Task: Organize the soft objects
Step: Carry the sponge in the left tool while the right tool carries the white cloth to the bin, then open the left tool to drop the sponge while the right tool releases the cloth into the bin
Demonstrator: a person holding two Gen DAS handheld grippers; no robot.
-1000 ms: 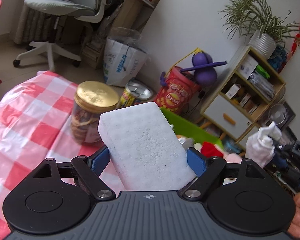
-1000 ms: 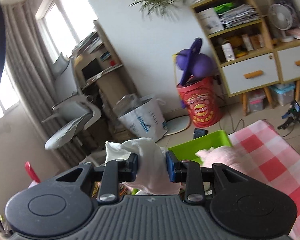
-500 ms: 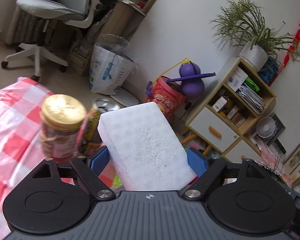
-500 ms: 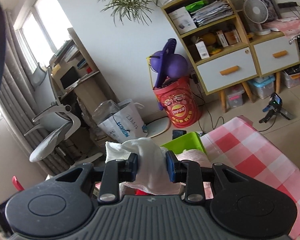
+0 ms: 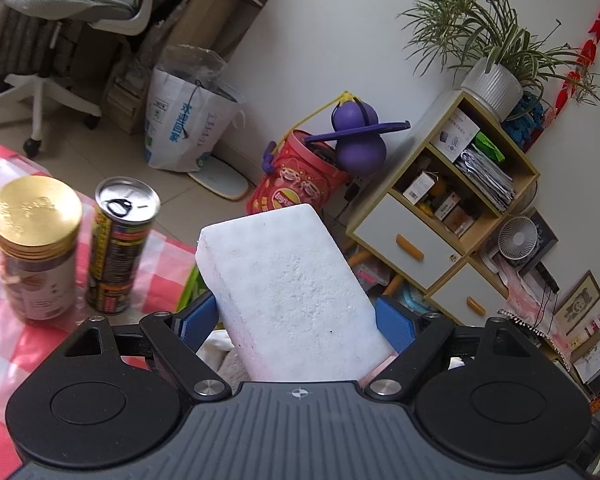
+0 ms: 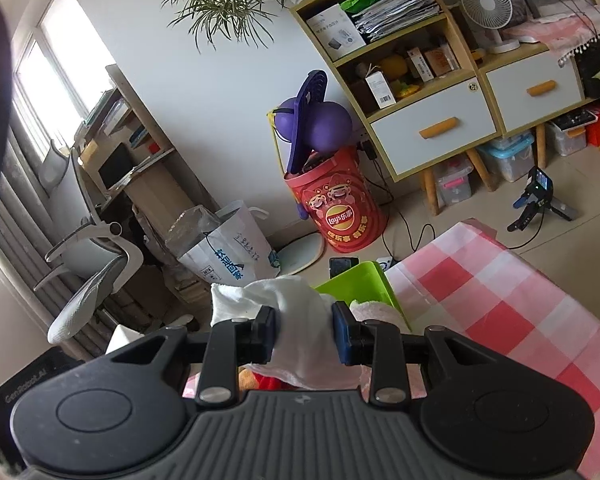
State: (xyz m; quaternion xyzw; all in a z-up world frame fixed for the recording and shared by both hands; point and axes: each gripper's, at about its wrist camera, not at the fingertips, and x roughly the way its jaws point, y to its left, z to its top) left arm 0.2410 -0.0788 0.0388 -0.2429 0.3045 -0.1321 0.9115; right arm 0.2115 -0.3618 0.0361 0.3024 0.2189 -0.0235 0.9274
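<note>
A: Starting on your left — what does that camera give you that the other one doesn't?

B: Your left view shows a jar [image 5: 34, 248] with a gold lid and a can [image 5: 120, 246] standing side by side on the checked tablecloth [image 5: 16, 344], at the far left. The right view doesn't show either of them.

A: And your left gripper [image 5: 296, 322]?

B: It's clamped on a white sponge block [image 5: 288, 300]. The block sits between the two blue pads [image 5: 394, 322], touching both, and sticks out forward past the fingertips, tilted toward the left. Under it you can just see a sliver of green bin [image 5: 190, 286] and some pale cloth.

A: What does the right camera add?

B: You see the green bin [image 6: 356, 282] properly there, its wall rising just behind your right gripper [image 6: 304, 334], with the tablecloth [image 6: 512, 312] spreading away to the right. Something pink and fluffy [image 6: 374, 310] lies inside the bin, and something red [image 6: 266, 380] shows below the fingers; I can't tell what either is.

A: The right gripper's hold?

B: It's squeezed tight on a white cloth [image 6: 296, 320]. The cloth is bunched between the pads, spilling out to the left above them and hanging down below them.
</note>
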